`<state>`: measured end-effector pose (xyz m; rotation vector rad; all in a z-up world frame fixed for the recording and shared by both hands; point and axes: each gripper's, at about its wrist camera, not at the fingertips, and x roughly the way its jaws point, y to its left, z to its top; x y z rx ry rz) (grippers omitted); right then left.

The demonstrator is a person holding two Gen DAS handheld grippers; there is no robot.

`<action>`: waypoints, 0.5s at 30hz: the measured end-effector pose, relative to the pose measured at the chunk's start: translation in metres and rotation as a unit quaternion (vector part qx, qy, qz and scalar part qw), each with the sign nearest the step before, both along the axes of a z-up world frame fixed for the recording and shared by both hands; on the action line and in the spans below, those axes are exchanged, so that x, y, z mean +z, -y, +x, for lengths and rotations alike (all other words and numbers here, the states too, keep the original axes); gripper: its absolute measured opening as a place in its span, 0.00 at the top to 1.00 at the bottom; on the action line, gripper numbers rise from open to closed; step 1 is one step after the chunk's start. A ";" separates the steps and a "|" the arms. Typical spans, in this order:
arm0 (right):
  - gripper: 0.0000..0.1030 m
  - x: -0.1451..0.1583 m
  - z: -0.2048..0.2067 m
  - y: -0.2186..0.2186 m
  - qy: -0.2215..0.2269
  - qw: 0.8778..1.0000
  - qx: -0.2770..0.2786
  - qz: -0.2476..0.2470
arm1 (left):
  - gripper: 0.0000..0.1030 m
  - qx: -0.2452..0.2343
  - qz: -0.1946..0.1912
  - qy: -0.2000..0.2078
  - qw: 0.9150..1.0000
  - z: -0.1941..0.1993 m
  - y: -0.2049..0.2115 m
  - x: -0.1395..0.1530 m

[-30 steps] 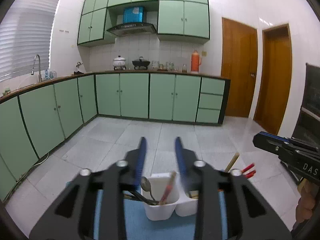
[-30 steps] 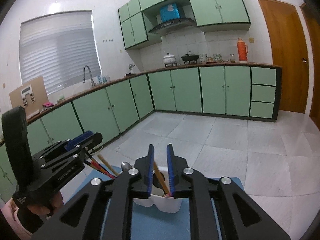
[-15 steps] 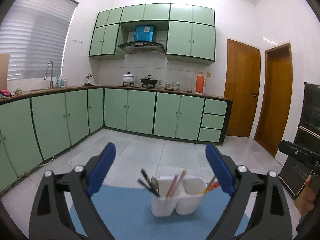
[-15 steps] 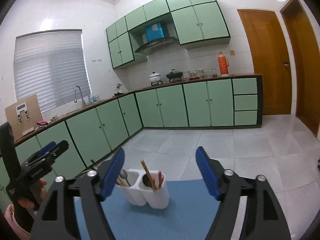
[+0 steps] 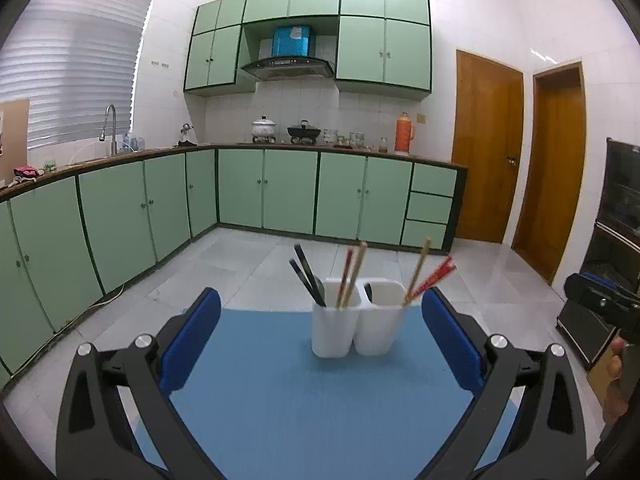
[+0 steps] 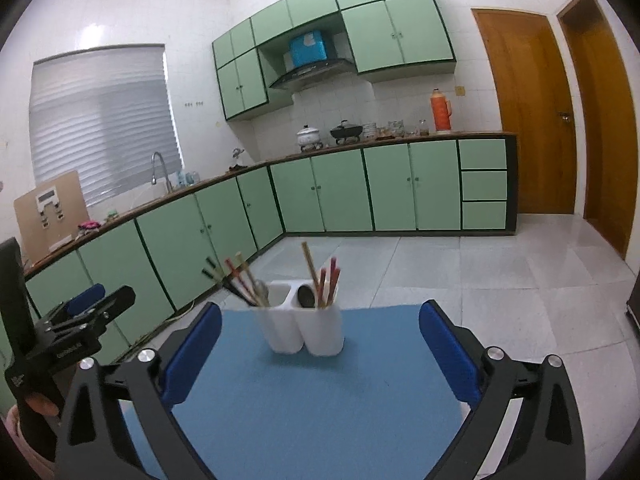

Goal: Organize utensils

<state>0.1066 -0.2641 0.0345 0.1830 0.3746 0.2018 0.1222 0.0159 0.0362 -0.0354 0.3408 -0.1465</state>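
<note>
A white two-compartment utensil holder (image 5: pixel 358 320) stands on a blue mat (image 5: pixel 304 400). Its left cup holds black chopsticks (image 5: pixel 304 276), a spoon and wooden and red chopsticks; its right cup holds a wooden chopstick (image 5: pixel 418 272) and red chopsticks (image 5: pixel 436 276). The holder also shows in the right wrist view (image 6: pixel 306 320). My left gripper (image 5: pixel 320 340) is open and empty, back from the holder. My right gripper (image 6: pixel 320 340) is open and empty, also back from it. The right gripper shows at the far right of the left wrist view (image 5: pixel 600 300).
The mat (image 6: pixel 312 400) lies on a table above a tiled floor. Green cabinets (image 5: pixel 280 196) line the far and left walls. Two wooden doors (image 5: pixel 488 152) stand at right. A dark shelf unit (image 5: pixel 616 240) is at far right.
Both grippers opened wide and pulled back from the holder. The chopsticks the right gripper held now stand in the holder. The holder now sits farther from both cameras.
</note>
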 end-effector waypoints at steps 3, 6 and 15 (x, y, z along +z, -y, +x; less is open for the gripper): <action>0.06 -0.003 -0.011 -0.007 0.000 1.000 0.006 -0.005 | 0.05 -0.008 -0.004 -0.006 1.000 -0.016 0.000 -0.002; 0.06 -0.003 -0.020 -0.014 -0.001 1.000 0.017 -0.005 | 0.05 -0.012 -0.002 -0.007 1.000 -0.025 0.001 -0.001; 0.06 0.004 -0.042 -0.026 0.010 0.999 0.032 -0.014 | 0.05 -0.019 -0.005 0.000 1.000 -0.061 0.000 0.003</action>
